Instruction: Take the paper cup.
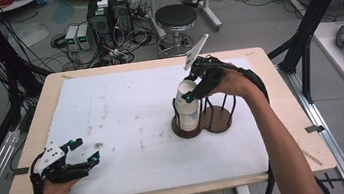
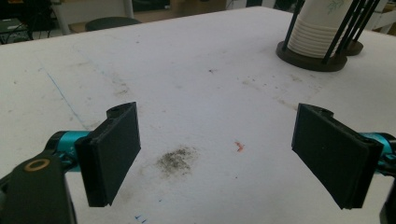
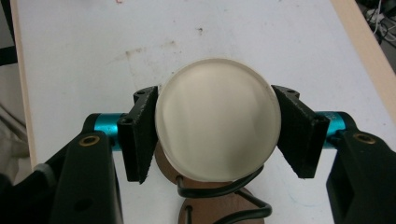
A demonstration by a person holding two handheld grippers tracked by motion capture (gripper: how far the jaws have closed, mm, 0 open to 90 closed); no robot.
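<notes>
1. The right gripper point(image 1: 190, 92) was over the cup holder point(image 1: 202, 121) on the right half of the table, pointing down, with the person's right hand point(image 1: 231, 83) around its body.
2. Its two black jaws were pressed against opposite sides of a white paper cup point(image 3: 217, 119), gripping it just below the rim.
3. In the right gripper view the cup appeared from above as a pale round opening, with one jaw touching each side.
4. That cup was the top one of a stack of paper cups point(image 1: 188, 115) standing upright in the holder; whether it had come clear of the cups beneath could not be told.
5. The holder had a dark brown round wooden base and thin black upright rods around the stack, and a second ring of rods just beside it on the right.
6. The left gripper point(image 1: 82, 151) rested low near the front left corner of the table, well apart from the holder, held in the person's left hand point(image 1: 57, 189).
7. Its jaws stood wide apart with nothing between them, only the bare white table cover point(image 2: 187, 93).
8. A dark smudge point(image 2: 176, 160) lay on the cover between the left jaws, with a small red mark point(image 2: 239, 146) near it.
9. In the left gripper view the cup stack showed at the far upper right.
</notes>
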